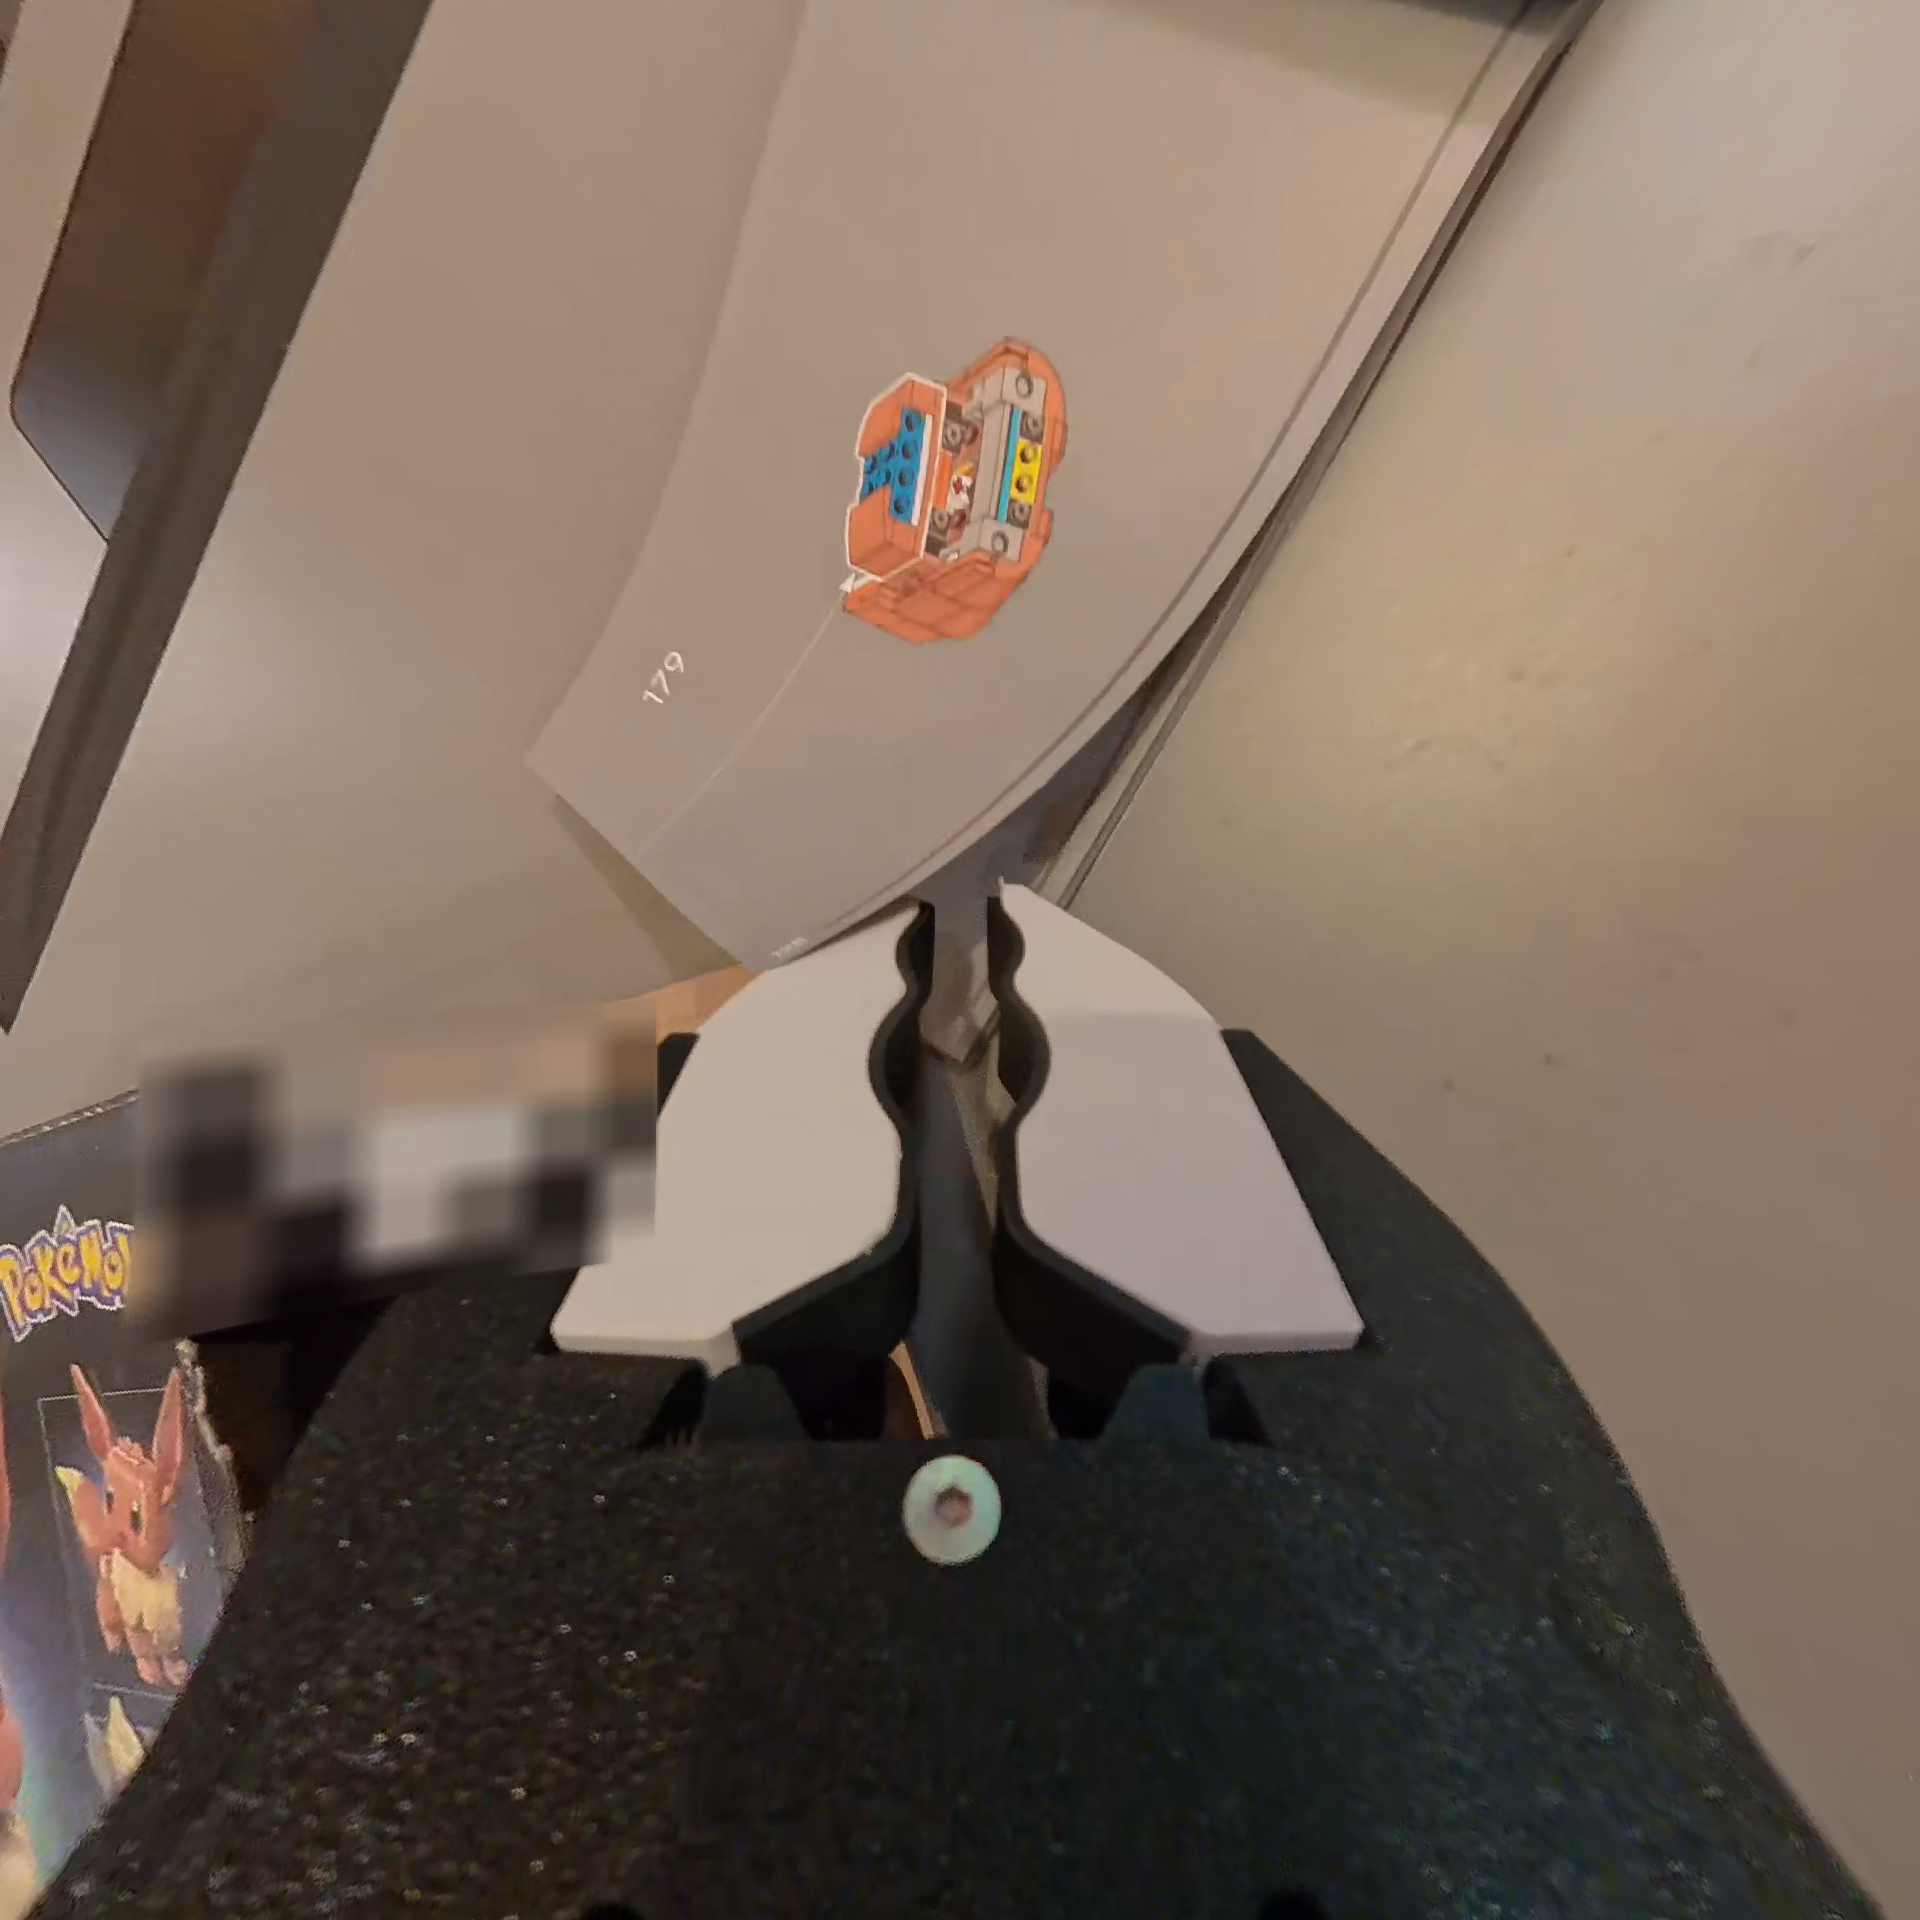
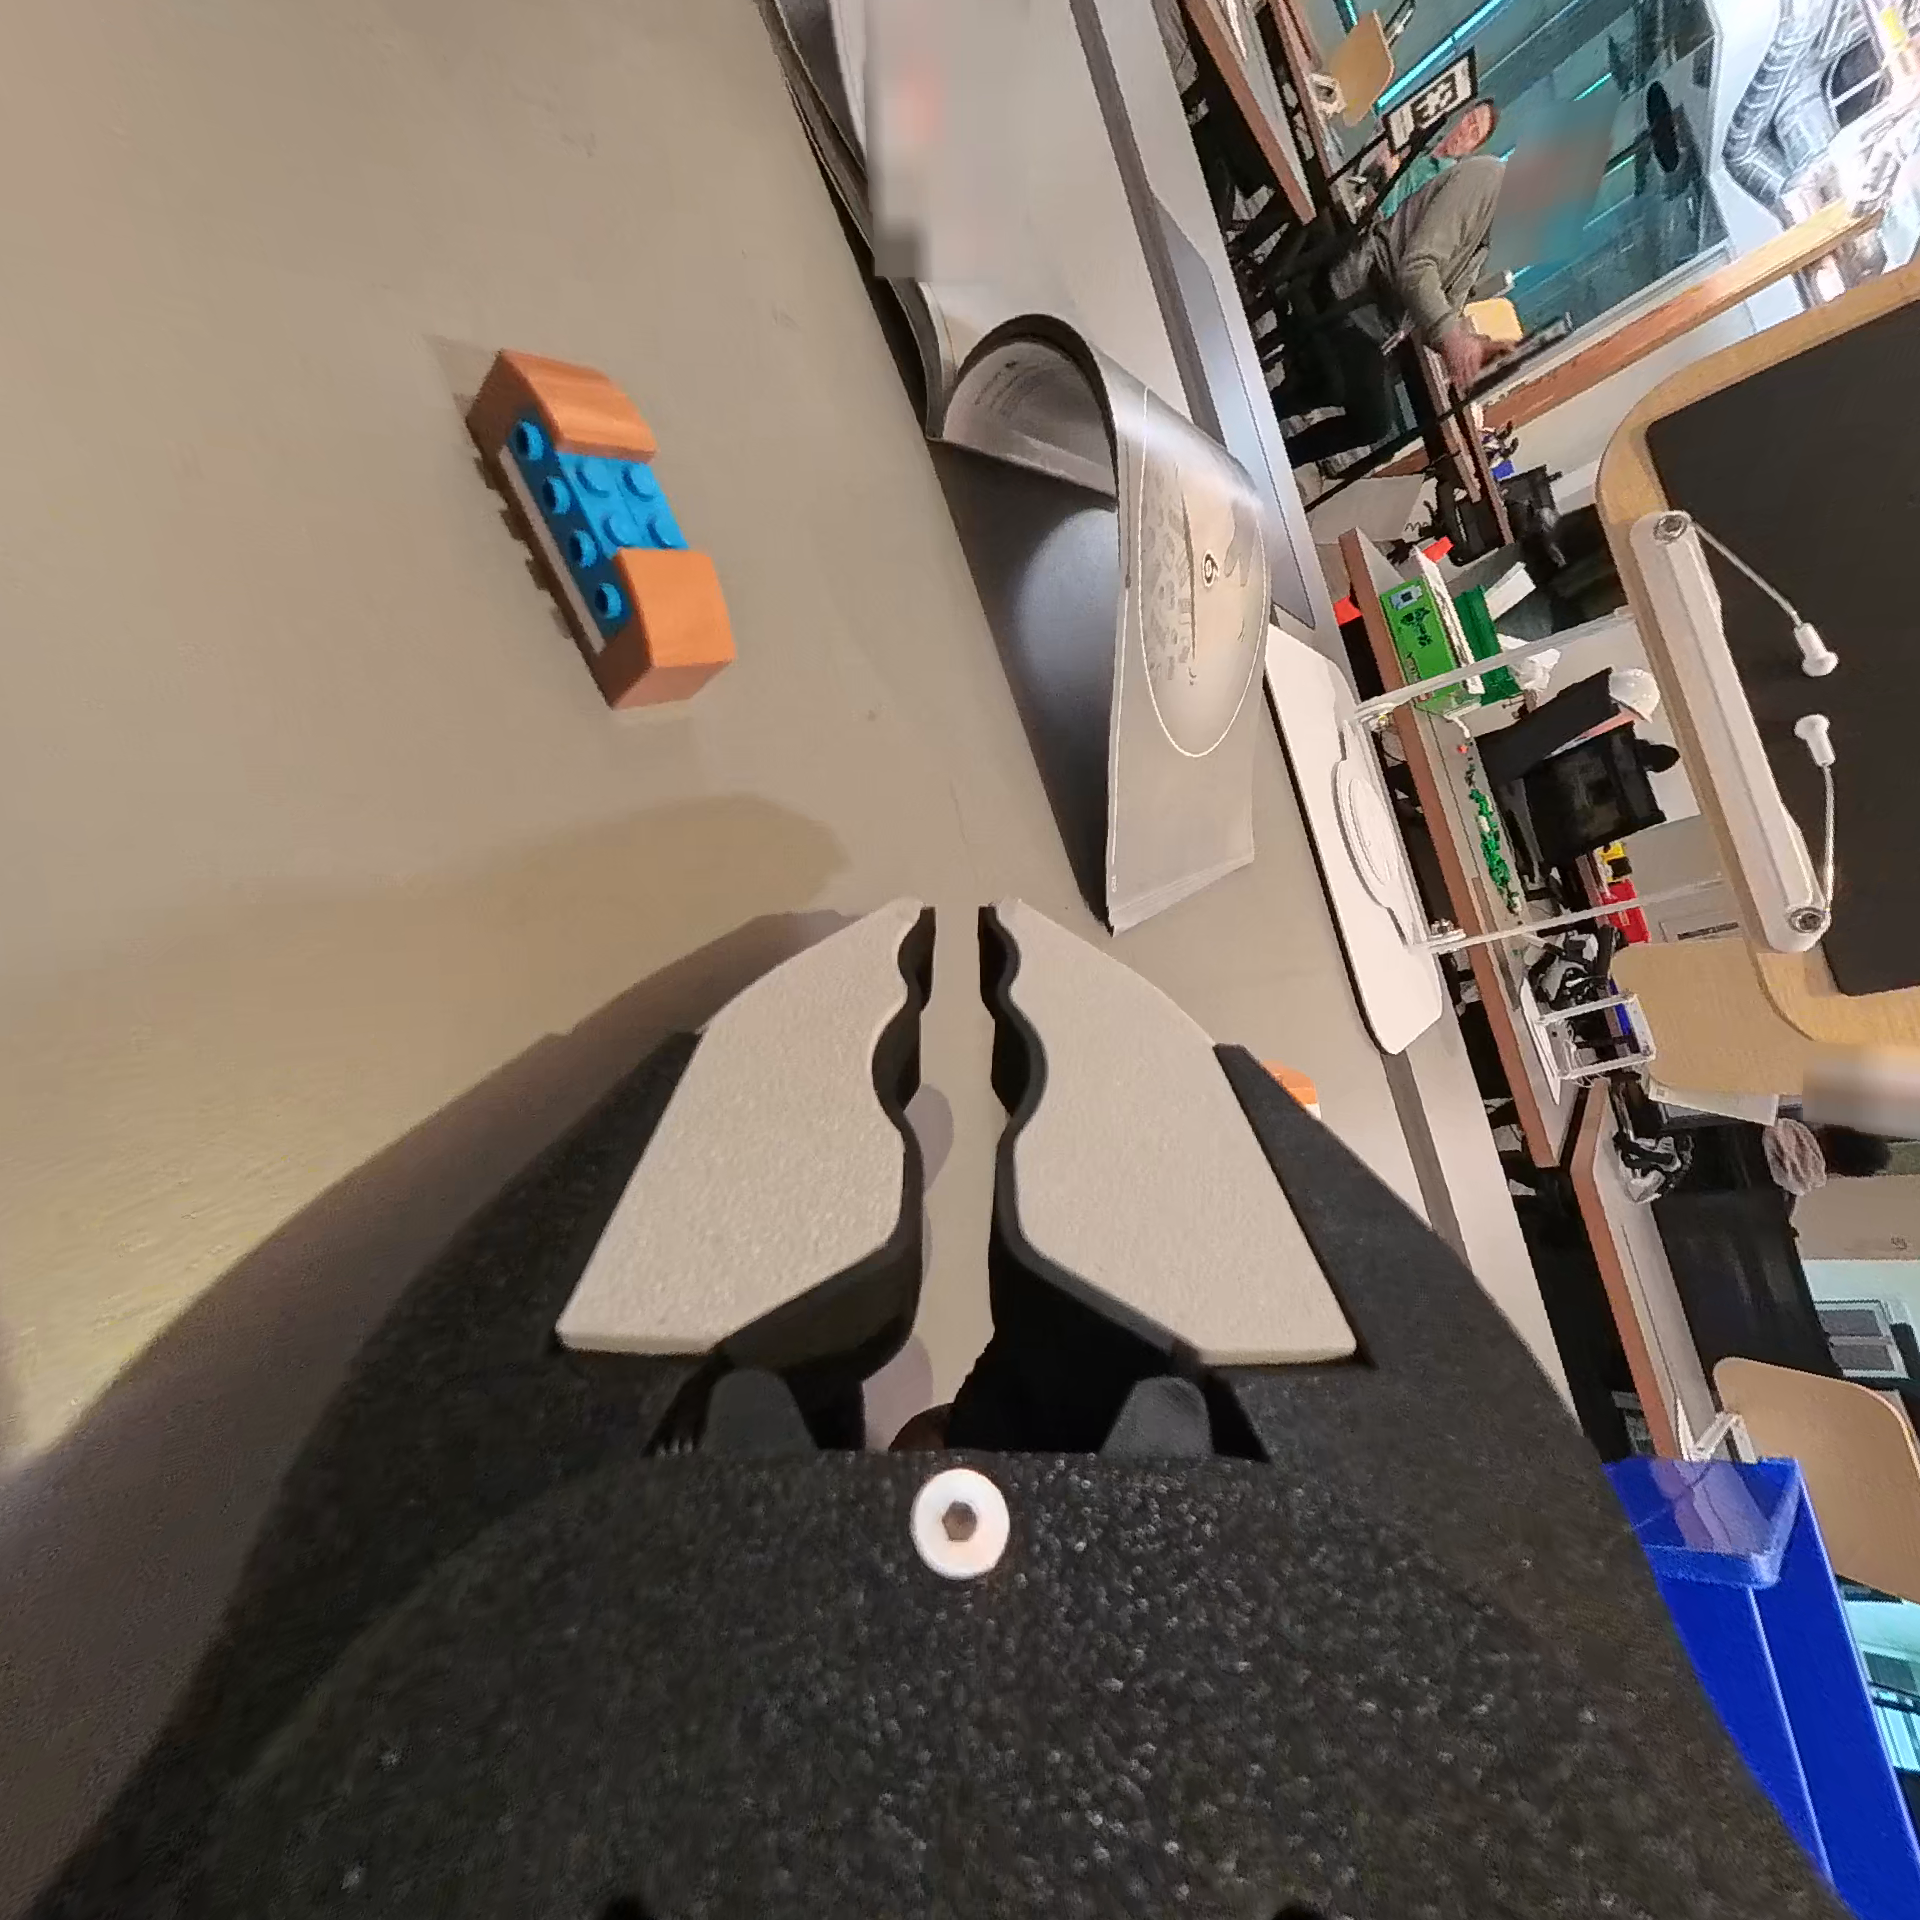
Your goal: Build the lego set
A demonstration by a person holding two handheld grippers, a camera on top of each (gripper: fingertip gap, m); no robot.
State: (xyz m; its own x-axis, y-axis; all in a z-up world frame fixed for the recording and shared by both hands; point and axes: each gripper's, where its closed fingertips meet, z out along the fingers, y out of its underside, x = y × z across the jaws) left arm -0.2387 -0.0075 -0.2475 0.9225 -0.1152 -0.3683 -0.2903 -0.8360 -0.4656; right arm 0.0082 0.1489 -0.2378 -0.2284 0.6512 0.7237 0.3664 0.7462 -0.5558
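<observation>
left wrist view: the left tool (image 1: 961, 914) is nearly closed, its tips pinching the corner of a few grey pages of the instruction booklet (image 1: 831, 499), which curl up over the tabletop (image 1: 1558, 727). a set box (image 1: 94, 1455) is cut off at lower left.

right wrist view: the right tool (image 2: 956, 920) has its fingers almost together, holding nothing. an orange and blue lego piece (image 2: 603, 525) lies well apart on the tabletop, and the booklet shows bowed up beyond.

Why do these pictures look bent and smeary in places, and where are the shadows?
Left wrist view: the wide lens curves the grey instruction booklet page, and the picture is soft overall. Right wrist view: the orange-and-blue brick assembly looks sharp, the right gripper throws a broad shadow on the beige tabletop, and the background tilts and bends.
</observation>
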